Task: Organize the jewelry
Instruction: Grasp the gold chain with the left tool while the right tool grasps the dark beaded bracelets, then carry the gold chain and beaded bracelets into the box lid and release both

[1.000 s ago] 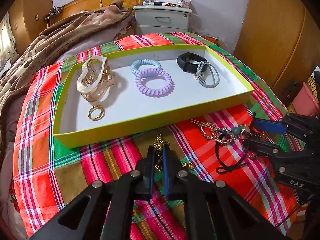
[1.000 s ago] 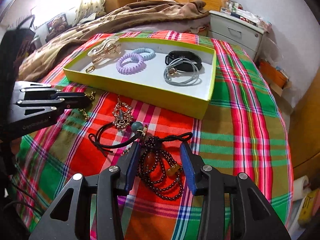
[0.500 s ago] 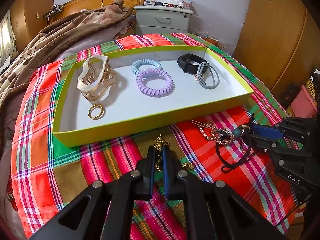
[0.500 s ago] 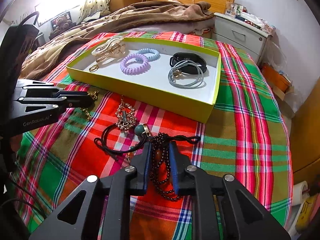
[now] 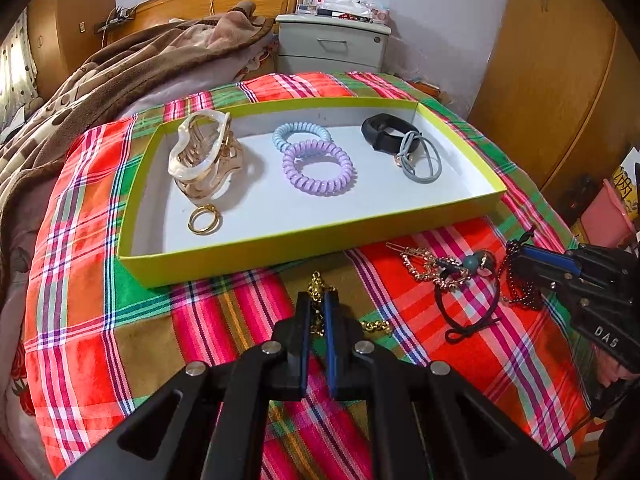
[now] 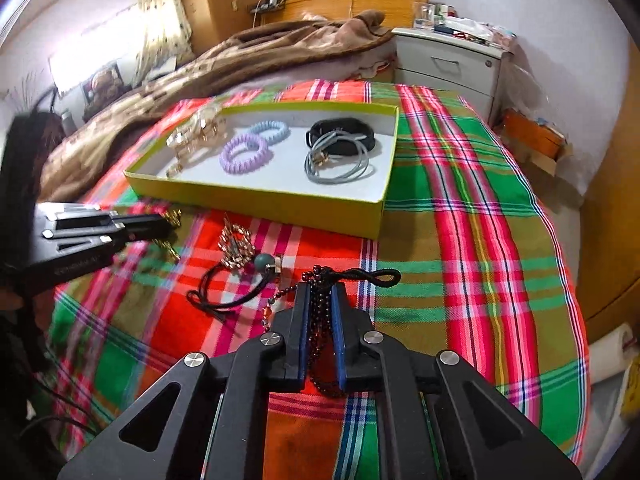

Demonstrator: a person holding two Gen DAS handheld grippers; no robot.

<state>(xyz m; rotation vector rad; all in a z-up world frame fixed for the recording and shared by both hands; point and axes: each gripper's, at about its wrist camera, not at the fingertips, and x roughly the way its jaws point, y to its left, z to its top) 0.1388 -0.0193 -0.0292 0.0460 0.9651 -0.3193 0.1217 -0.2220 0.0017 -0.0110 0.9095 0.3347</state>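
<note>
A yellow-green tray (image 5: 280,248) with a white floor holds a hair claw (image 5: 204,160), a gold ring (image 5: 204,220), a blue coil tie (image 5: 302,134), a purple coil tie (image 5: 318,168), a black band (image 5: 388,132) and grey hair ties (image 5: 420,160). In front of the tray, my left gripper (image 5: 316,300) is shut on a gold chain (image 5: 318,284) that lies on the plaid cloth. My right gripper (image 6: 320,288) is closing, its pads pressing on a dark bead bracelet (image 6: 320,312). In the left wrist view the beads (image 5: 520,288) hang from that gripper (image 5: 516,256).
A gold ornament clip (image 6: 234,244) and a black cord with a teal bead (image 6: 264,260) lie on the cloth between the grippers. A brown blanket (image 5: 120,80) is heaped behind the tray, beside a grey nightstand (image 5: 332,48). Wooden wardrobes stand on the right.
My right gripper went from wide open around the dark bead bracelet to closed on it, and rose a little with the beads. The left gripper stayed put on the gold chain.
</note>
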